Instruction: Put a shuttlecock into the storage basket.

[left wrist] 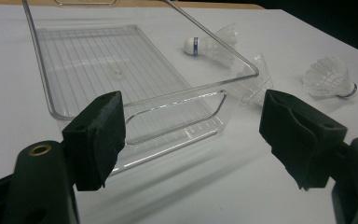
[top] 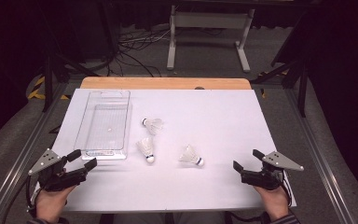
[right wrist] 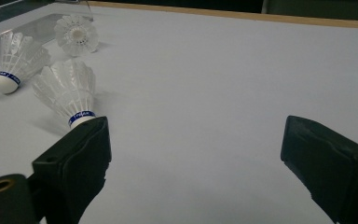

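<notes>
Three white shuttlecocks lie on the white table top (top: 214, 121): one (top: 153, 125) beside the clear plastic tray (top: 103, 125), one (top: 146, 149) nearer me, one (top: 190, 156) at the middle front. The tray holds nothing. My left gripper (top: 81, 159) rests at the front left, just short of the tray's near end, open with nothing between its jaws. My right gripper (top: 247, 160) rests at the front right, open and empty. In the left gripper view the tray (left wrist: 121, 70) lies straight ahead. The nearest shuttlecock (right wrist: 70, 91) sits just beyond the left jaw in the right gripper view.
The table's far edge is a wooden strip (top: 165, 83). Beyond it stand a white frame (top: 209, 28) and loose cables (top: 135, 51) on the floor. Metal rails run along both sides of the table.
</notes>
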Tool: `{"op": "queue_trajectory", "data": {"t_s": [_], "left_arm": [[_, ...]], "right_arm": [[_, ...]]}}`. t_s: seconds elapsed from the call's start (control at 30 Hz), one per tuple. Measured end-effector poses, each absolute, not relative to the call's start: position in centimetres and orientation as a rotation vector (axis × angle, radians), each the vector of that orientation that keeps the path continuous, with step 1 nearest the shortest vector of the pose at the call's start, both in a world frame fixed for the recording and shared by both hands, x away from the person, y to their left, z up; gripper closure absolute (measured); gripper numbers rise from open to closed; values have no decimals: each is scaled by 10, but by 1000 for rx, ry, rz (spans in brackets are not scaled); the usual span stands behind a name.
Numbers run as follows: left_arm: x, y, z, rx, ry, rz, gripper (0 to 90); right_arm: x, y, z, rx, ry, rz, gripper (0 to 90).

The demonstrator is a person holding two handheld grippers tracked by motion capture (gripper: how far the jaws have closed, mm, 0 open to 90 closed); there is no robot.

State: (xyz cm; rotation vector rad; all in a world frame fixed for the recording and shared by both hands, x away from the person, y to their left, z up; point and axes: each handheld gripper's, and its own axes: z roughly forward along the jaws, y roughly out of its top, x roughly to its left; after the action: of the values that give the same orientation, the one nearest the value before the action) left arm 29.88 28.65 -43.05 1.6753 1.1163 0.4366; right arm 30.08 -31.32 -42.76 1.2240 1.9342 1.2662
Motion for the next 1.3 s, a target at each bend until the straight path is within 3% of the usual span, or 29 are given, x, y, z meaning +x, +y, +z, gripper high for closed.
{"op": "queue_trajectory", "data": {"t_s": [1.3], "left_arm": [[298, 279, -422, 1646, 1099, 431, 208]], "right_arm": [[301, -314, -428, 1238, 1936, 1283, 89]]}}
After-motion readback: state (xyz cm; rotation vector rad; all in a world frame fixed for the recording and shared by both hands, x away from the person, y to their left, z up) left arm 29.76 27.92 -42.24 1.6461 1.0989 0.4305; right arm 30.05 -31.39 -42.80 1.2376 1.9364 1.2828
